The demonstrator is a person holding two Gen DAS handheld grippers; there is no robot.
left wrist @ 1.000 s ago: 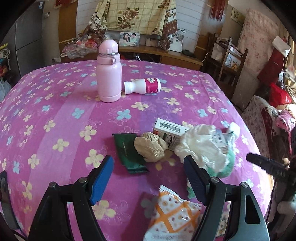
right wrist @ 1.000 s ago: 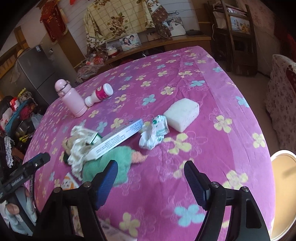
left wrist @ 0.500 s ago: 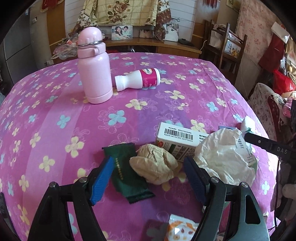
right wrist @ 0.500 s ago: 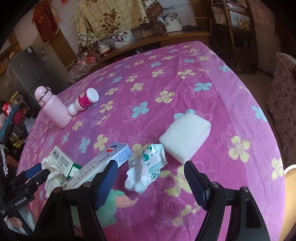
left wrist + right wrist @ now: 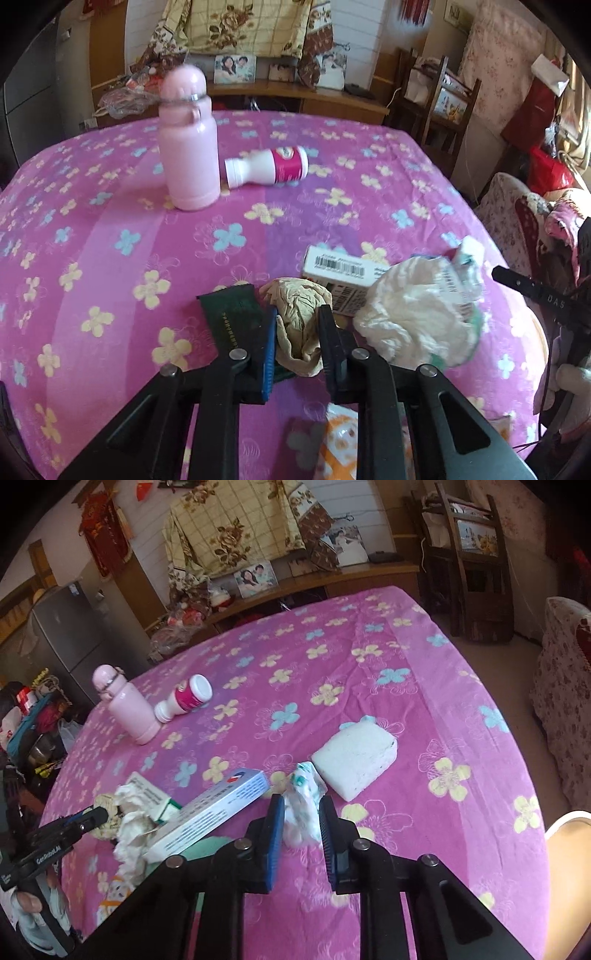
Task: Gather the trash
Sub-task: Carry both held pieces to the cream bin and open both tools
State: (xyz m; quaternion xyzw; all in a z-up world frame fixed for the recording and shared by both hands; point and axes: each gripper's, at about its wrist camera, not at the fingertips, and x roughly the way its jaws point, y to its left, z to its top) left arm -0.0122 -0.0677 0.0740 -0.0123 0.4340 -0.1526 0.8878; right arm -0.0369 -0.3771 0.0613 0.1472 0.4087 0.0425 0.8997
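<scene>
Two grippers over a table with a pink floral cloth. Upper left of both views: upright pink flask beside a toppled white bottle. Lower centre, left view: left gripper, jaws just closed, pinching a crumpled tan paper ball. Lower centre, right view: right gripper, jaws just closed, pinching a crumpled white-green wrapper, just left of a white foam block

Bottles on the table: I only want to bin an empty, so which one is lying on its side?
The small white bottle with the pink label lies on its side; the pink flask beside it stands upright.
</scene>
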